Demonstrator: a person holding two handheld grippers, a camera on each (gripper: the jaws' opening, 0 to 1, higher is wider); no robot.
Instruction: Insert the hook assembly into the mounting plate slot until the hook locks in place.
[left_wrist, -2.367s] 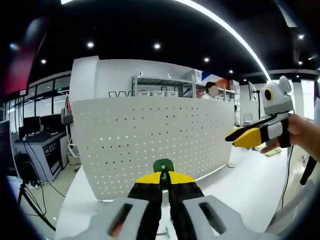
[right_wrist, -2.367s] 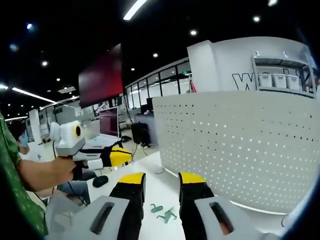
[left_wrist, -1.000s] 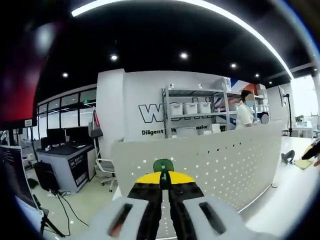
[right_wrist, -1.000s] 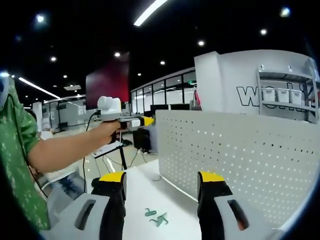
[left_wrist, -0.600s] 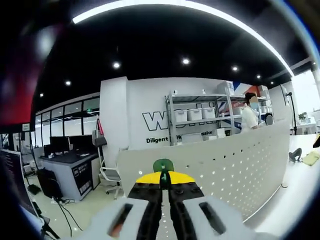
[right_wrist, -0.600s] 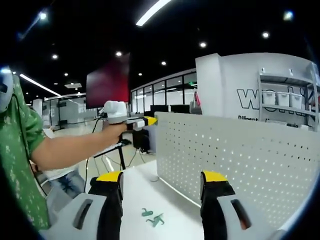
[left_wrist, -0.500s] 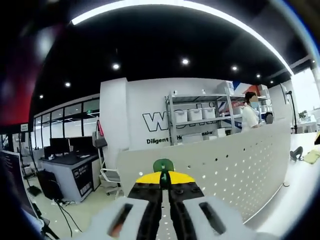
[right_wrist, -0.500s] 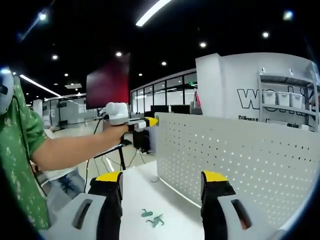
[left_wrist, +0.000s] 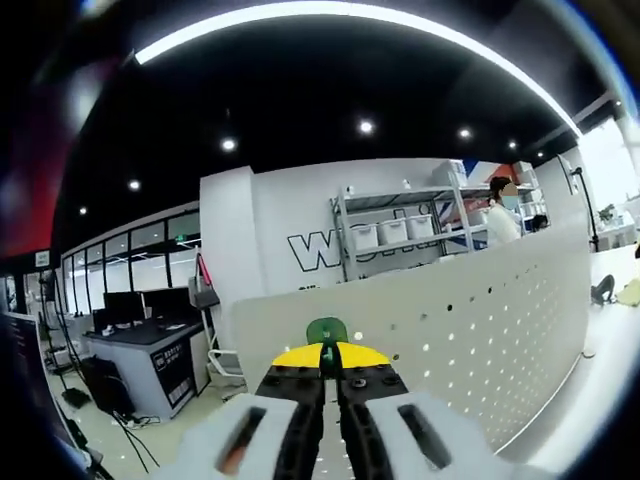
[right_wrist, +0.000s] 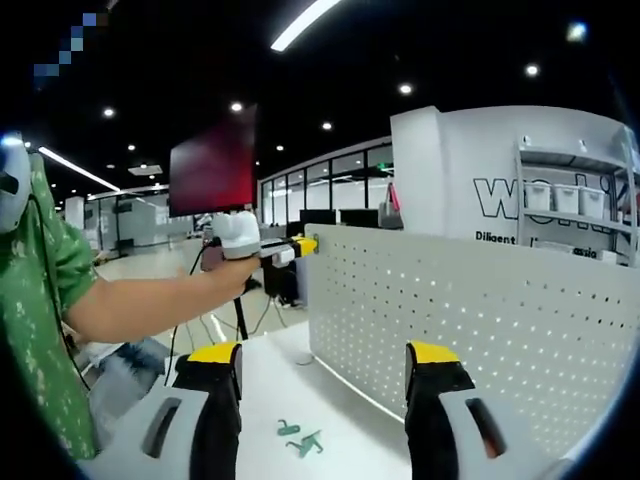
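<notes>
A green hook (left_wrist: 326, 331) pokes up between the yellow-tipped jaws of my left gripper (left_wrist: 330, 356), which is shut on it, close to the top edge of the white perforated mounting plate (left_wrist: 470, 330). In the right gripper view the same plate (right_wrist: 480, 310) stands upright on a white table (right_wrist: 270, 390). There the left gripper (right_wrist: 298, 245), held by a person's hand, sits at the plate's upper left corner. My right gripper (right_wrist: 322, 357) is open with nothing between its jaws. Two more green hooks (right_wrist: 297, 438) lie on the table below.
A person's arm and green sleeve (right_wrist: 40, 300) reach in from the left of the right gripper view. Behind the plate are shelves with bins (left_wrist: 390, 235), desks with monitors (left_wrist: 130, 330) and another person (left_wrist: 500, 215).
The left gripper with the hook has risen to the plate's top left edge. My right gripper's jaws have spread wider apart.
</notes>
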